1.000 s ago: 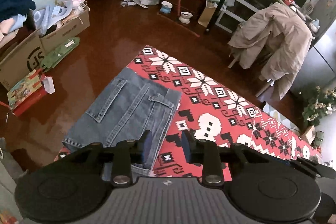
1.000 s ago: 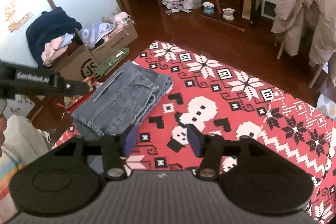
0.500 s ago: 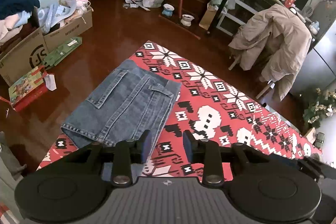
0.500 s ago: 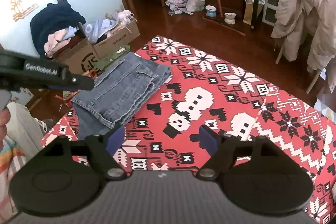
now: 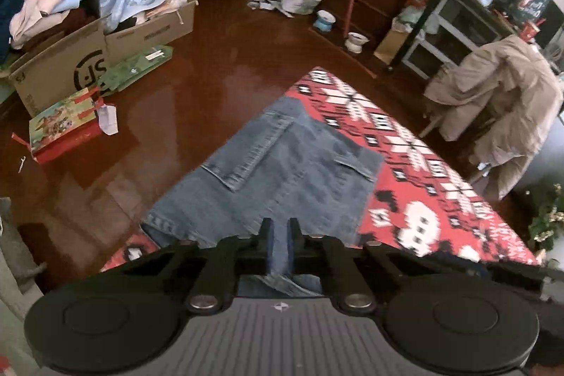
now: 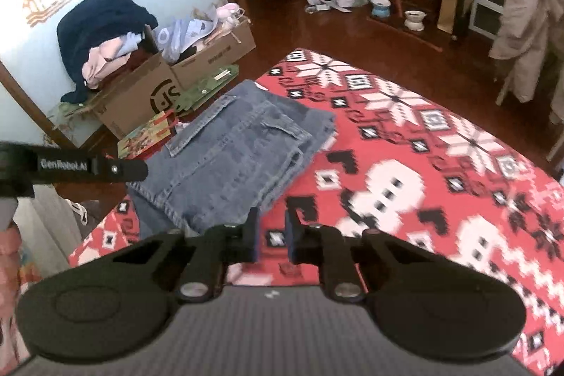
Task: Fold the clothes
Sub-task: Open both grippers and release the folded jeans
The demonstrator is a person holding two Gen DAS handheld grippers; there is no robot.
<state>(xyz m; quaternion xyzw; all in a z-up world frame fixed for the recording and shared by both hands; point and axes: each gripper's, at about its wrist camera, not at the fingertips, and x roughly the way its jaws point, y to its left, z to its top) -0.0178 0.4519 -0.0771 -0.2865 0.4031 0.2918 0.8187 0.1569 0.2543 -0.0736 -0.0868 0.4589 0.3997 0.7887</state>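
Folded blue denim jeans (image 5: pixel 289 171) lie flat on a red blanket (image 5: pixel 423 185) patterned with white snowflakes, at its corner nearest the cardboard boxes (image 5: pixel 88 59). A back pocket and stitched seams face up. The left gripper (image 5: pixel 279 235) has just narrowed its fingers; denim shows between them, though a grip cannot be confirmed. The right gripper (image 6: pixel 270 235), also just narrowed, holds nothing above the blanket beside the jeans.

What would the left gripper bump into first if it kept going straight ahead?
Most likely the folded blue denim jeans. The left gripper points down at their near edge, on the red patterned blanket; denim shows between its nearly closed fingers, though whether it's touching is unclear.
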